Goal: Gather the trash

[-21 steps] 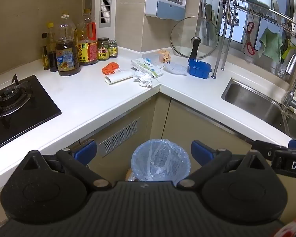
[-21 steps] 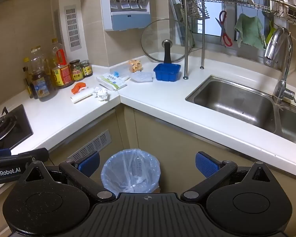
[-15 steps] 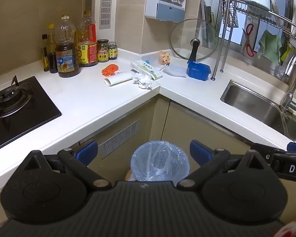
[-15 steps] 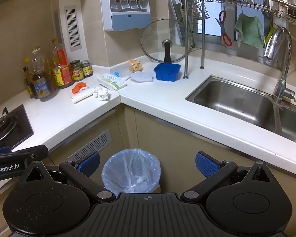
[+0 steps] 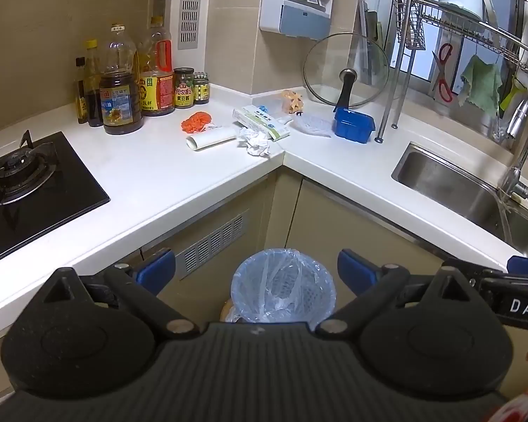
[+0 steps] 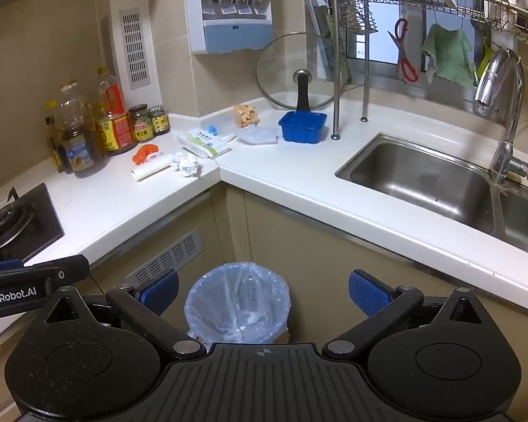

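Both grippers wide open, nothing held. Left gripper (image 5: 256,269) and right gripper (image 6: 263,290) hang low in front of the cabinets, above the bin (image 5: 282,286), which sits on the floor in the corner, lined with a clear blue bag. Nothing can be made out in the bag.

Trash lies up on the bench (image 5: 151,176), clustered near the inner corner, well apart from both grippers:
- paper wad (image 5: 255,141), crumpled, white, nearest the bench edge. Judged very light and soft; will crush. Pinch across the bulk.
- roll (image 5: 211,139), white, lying on its side just left of the wad. Light, may roll away; close the fingers across its width, mid-length.
- orange net (image 5: 196,121) behind the roll. Limp, likely to snag; take a bunched part.
- box (image 5: 262,121), flat carton, touching the wad. Stiff but thin; grip across the short side.
- clear tray (image 5: 313,126) beside the blue tub (image 5: 353,127). Flimsy, slick.

Wad looks the easiest first pick.
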`<state>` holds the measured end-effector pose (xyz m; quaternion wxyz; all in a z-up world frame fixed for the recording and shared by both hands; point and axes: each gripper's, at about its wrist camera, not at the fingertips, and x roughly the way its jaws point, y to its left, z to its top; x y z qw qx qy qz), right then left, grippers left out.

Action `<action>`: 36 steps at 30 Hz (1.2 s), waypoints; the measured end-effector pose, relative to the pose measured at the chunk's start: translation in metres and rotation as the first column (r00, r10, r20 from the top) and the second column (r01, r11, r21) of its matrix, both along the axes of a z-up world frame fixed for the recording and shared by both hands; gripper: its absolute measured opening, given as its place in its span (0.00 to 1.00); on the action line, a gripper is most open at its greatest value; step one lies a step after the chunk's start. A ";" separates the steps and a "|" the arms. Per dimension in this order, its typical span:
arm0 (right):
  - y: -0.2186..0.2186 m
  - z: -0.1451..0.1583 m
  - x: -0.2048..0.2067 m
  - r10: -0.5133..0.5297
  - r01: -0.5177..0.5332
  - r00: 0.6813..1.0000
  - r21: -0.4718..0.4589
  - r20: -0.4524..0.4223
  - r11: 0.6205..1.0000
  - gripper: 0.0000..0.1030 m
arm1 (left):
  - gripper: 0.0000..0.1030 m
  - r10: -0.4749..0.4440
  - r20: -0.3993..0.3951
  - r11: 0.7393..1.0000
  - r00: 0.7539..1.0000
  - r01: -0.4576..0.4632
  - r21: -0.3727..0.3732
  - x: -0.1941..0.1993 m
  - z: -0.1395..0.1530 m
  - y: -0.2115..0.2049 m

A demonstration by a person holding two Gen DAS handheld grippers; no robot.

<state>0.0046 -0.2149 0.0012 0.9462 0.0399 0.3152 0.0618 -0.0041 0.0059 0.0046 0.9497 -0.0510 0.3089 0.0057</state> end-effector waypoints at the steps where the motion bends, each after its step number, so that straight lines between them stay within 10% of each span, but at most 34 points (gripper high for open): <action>1: 0.000 0.000 0.001 -0.001 0.001 1.000 0.001 -0.001 1.000 0.99 | 0.95 -0.001 0.001 1.000 1.000 0.001 0.002 -0.001 0.000 -0.001; 36: 0.000 -0.001 0.003 -0.005 0.005 1.000 0.005 0.004 1.000 0.99 | 0.95 -0.006 -0.001 1.000 1.000 0.006 0.003 0.002 -0.002 0.000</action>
